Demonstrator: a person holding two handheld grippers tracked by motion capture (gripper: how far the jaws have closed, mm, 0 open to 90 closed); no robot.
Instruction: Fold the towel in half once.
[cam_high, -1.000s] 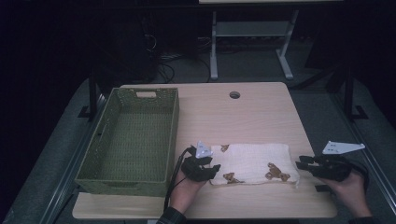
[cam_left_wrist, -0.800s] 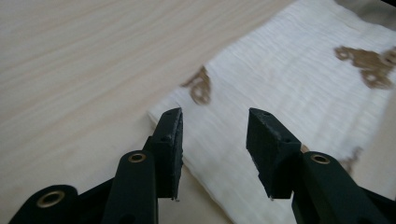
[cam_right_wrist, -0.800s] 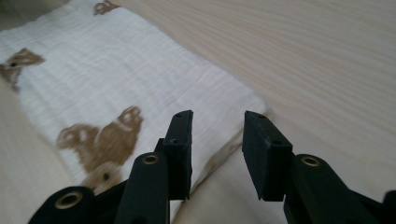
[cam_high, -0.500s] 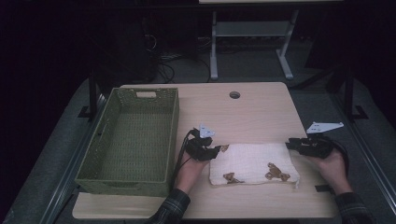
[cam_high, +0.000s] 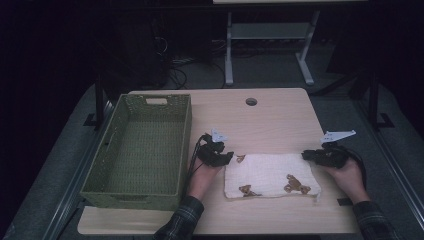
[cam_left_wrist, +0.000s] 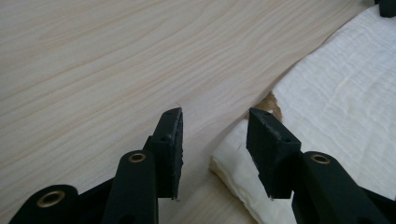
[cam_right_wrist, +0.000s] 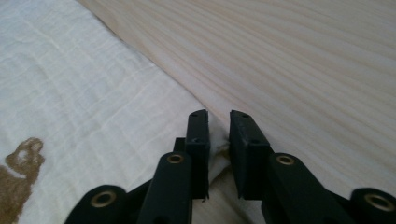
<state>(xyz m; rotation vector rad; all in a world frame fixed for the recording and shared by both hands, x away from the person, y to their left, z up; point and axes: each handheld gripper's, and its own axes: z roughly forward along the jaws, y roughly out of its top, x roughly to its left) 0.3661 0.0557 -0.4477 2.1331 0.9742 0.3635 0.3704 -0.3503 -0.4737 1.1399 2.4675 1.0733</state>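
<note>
A folded white cloth (cam_high: 270, 175) with brown bear prints lies flat near the table's front edge. My left gripper (cam_high: 226, 158) is at the cloth's far left corner. In the left gripper view it (cam_left_wrist: 215, 114) stands open, and the thick folded corner of the cloth (cam_left_wrist: 336, 107) reaches in under the right jaw. My right gripper (cam_high: 306, 155) is at the far right corner. In the right gripper view its jaws (cam_right_wrist: 218, 114) stand close together, pinching the cloth's (cam_right_wrist: 84, 93) corner edge low between the pads.
A green woven basket (cam_high: 186, 142) stands empty on the left of the wooden table (cam_high: 270, 120), close to my left hand. A round cable hole (cam_high: 251, 101) sits near the table's far edge. Dark floor, cables and a desk frame lie beyond.
Both hands have moved away from the person, from the cloth's sides up to its two far corners. The cloth has stayed in place.
</note>
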